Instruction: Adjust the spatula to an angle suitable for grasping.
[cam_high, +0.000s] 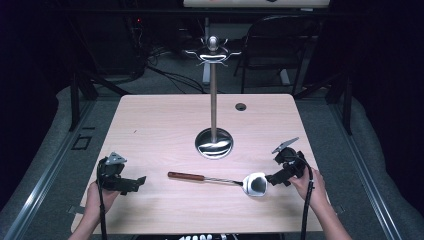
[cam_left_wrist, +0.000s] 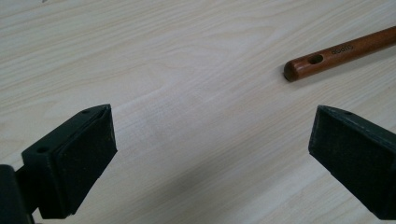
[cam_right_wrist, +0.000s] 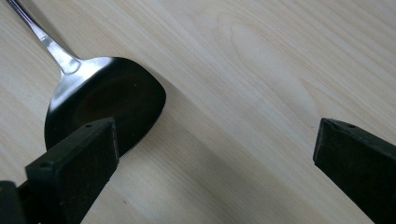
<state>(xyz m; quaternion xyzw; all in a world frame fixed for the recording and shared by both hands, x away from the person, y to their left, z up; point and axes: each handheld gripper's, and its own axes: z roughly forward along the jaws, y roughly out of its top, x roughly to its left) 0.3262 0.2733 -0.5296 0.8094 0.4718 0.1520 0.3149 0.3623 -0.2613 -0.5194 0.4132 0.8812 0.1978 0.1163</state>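
nothing gripped yet: steel spatula with brown wooden handle (cam_high: 220, 180) flat on pale wood bench (cam_high: 150, 125) before chrome hook stand (cam_high: 213, 100), left gripper (cam_high: 134, 184) and right gripper (cam_high: 274, 178) both agape, empty.

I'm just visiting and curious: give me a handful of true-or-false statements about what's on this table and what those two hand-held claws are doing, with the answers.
1. The spatula lies flat on the table. True.
2. The left gripper is clamped on the spatula's wooden handle. False: its jaws stand wide apart over bare table, and the handle end lies beyond them, untouched.
3. The spatula's metal blade points toward the right gripper. True.
4. The spatula hangs from a hook on the metal stand. False: the hooks at the stand's top look empty, and the spatula lies in front of the stand's base.
5. The right gripper is shut. False: its jaws are open, one just beside the blade.
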